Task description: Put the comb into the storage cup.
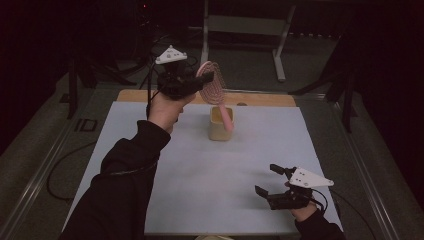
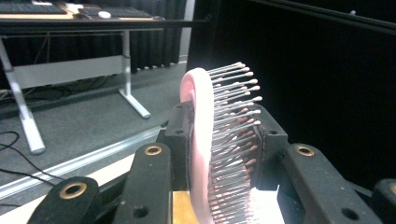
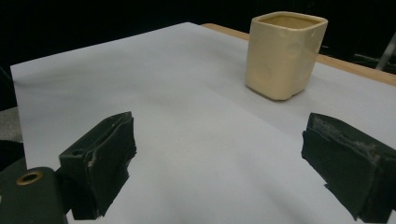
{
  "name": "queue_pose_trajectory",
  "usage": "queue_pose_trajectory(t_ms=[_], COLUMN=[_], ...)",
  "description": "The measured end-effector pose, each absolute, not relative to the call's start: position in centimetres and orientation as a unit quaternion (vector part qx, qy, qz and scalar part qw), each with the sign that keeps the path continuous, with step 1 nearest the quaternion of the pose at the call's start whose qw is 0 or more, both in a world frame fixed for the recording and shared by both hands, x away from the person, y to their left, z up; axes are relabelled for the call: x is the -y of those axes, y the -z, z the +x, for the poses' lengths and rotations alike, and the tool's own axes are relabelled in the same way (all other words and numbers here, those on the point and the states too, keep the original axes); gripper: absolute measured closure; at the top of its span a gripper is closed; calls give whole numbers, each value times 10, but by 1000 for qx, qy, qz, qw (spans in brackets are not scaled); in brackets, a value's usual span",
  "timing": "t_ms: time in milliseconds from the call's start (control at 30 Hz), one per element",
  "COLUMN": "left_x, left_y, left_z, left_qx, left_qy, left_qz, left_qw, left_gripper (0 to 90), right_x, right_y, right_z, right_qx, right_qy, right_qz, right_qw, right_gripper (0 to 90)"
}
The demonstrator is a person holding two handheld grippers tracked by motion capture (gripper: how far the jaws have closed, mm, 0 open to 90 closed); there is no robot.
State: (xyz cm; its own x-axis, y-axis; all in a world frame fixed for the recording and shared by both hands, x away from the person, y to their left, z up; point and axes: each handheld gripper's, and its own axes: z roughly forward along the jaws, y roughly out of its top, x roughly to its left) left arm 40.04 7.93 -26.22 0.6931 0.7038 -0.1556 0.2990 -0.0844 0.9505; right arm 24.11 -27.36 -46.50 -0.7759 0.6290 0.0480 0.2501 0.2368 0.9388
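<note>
My left gripper [image 1: 202,80] is raised over the far middle of the table and is shut on the head of a pink hairbrush [image 1: 213,86]. In the left gripper view the black fingers [image 2: 180,135] clamp the brush [image 2: 201,116] from both sides, bristles pointing right. The handle slants down across the right side of a cream square cup [image 1: 218,131]; I cannot tell whether they touch. The cup [image 3: 282,56] stands upright on the white sheet. My right gripper [image 1: 272,181] rests low at the front right, open, its pads [image 3: 105,154] wide apart with nothing between them.
The white sheet [image 1: 200,170] covers most of the table, and a wooden strip [image 1: 265,98] shows along its far edge. A metal desk frame [image 1: 280,55] stands on the floor behind. Cables [image 1: 55,170] lie on the floor at the left.
</note>
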Motion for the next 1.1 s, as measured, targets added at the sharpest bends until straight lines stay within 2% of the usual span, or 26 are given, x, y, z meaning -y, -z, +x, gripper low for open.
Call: queue_pose_trajectory(t_ms=[500, 1100], left_x=[-76, -71], left_y=[265, 285], left_z=[422, 445], left_qx=[-370, -394], left_qy=[-186, -211], left_qz=[706, 692], left_qw=[575, 567], left_gripper=[670, 670], right_x=[274, 275], right_y=[464, 464], right_z=[241, 240], right_qx=[-765, -765], right_qy=[-550, -551], right_qz=[287, 284], right_qw=[172, 176], right_gripper=[93, 93])
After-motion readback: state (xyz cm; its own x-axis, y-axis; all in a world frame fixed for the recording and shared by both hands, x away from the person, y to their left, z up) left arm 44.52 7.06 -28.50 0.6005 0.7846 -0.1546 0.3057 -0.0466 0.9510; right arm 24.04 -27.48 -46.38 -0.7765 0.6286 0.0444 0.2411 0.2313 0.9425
